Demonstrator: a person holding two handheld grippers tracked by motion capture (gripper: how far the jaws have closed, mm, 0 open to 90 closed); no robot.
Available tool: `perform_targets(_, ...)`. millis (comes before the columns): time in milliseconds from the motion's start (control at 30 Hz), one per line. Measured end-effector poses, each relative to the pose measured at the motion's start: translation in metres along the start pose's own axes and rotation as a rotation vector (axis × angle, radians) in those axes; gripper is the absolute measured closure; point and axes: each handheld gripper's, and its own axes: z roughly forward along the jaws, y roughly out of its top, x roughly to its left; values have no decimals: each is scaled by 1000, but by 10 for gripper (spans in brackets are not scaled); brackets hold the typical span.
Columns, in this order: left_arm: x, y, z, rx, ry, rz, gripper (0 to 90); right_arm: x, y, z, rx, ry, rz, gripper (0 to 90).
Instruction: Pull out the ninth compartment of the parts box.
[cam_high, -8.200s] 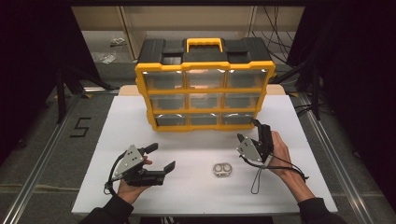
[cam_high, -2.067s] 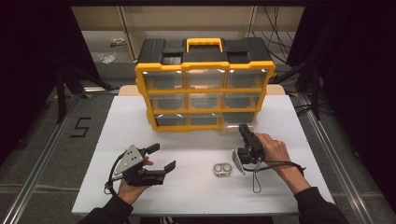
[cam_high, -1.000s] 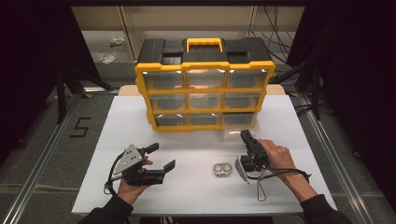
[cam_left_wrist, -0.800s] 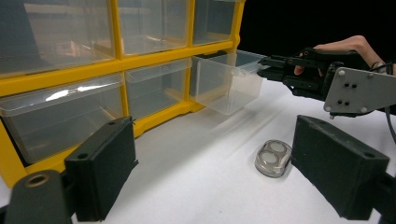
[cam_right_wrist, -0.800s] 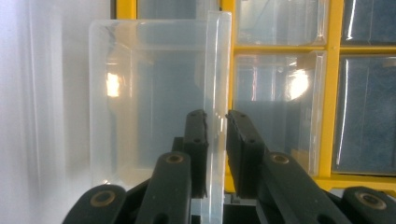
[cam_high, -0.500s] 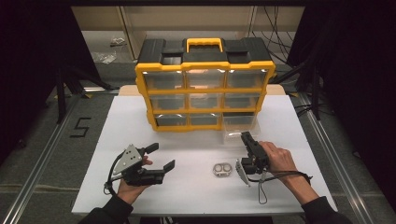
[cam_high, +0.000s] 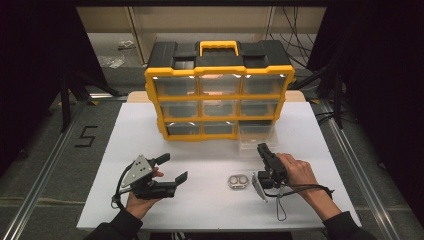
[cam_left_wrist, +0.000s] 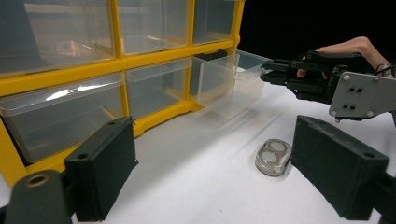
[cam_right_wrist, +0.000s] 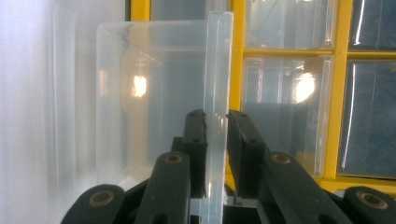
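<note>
So the right gripper (cam_high: 262, 150) was clamped on the front lip of a clear plastic drawer (cam_high: 255, 136), the bottom-right one of the yellow-and-black parts organizer (cam_high: 219, 90). In the right gripper view you could see both black pads (cam_right_wrist: 196, 135) squeezing that thin front wall, one on each side of it. The drawer itself was pulled partway out of its slot, sticking out onto the white table (cam_high: 310, 130) while its back end sat in the cabinet; it looked empty as far as I could tell. The gripper was rolled onto its side, with the person's right hand (cam_high: 299, 172) wrapped around it. A small clear case with two round pockets (cam_high: 238, 181) lay on the table just left of that hand, apart from the drawer. The left gripper (cam_high: 172, 167) was sitting off to the near left of the table with its jaws spread wide and nothing in them, well away from the organizer. The other drawers were all pushed in.
</note>
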Motion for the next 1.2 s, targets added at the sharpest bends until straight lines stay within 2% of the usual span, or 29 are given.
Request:
perform_targets(233,0,0,0,0,-1,0,134,-1,0,0,-7,10,-11,781)
perform_targets(333,0,0,0,-1,-1,1,135,-3,1,0,-7,16,-2,772)
perform_targets(433,0,0,0,0,-1,0,134,-3,0,-1,3,31,37,751)
perform_targets(467,0,0,0,-1,-1,0,134,-5,0,-1,-4,32,26,744)
perform_targets(533,0,0,0,-1,-2,-1,135,-5,0,-1,-9,44,49,721)
perform_targets(600,0,0,0,-1,-3,0,134,-6,2,-2,-16,47,50,686)
perform_targets(667,1,0,0,-4,-6,0,134,-7,3,-2,-13,50,67,636)
perform_targets(933,0,0,0,-5,-8,1,134,-12,7,-6,-41,75,153,557)
perform_targets(1033,0,0,0,-7,-11,-1,135,-14,10,-7,-49,97,207,528)
perform_targets(1167,0,0,-1,-10,-14,2,134,-17,11,-7,-62,123,248,492)
perform_targets(1200,0,0,0,-9,-14,1,134,-17,11,-8,-63,130,276,483)
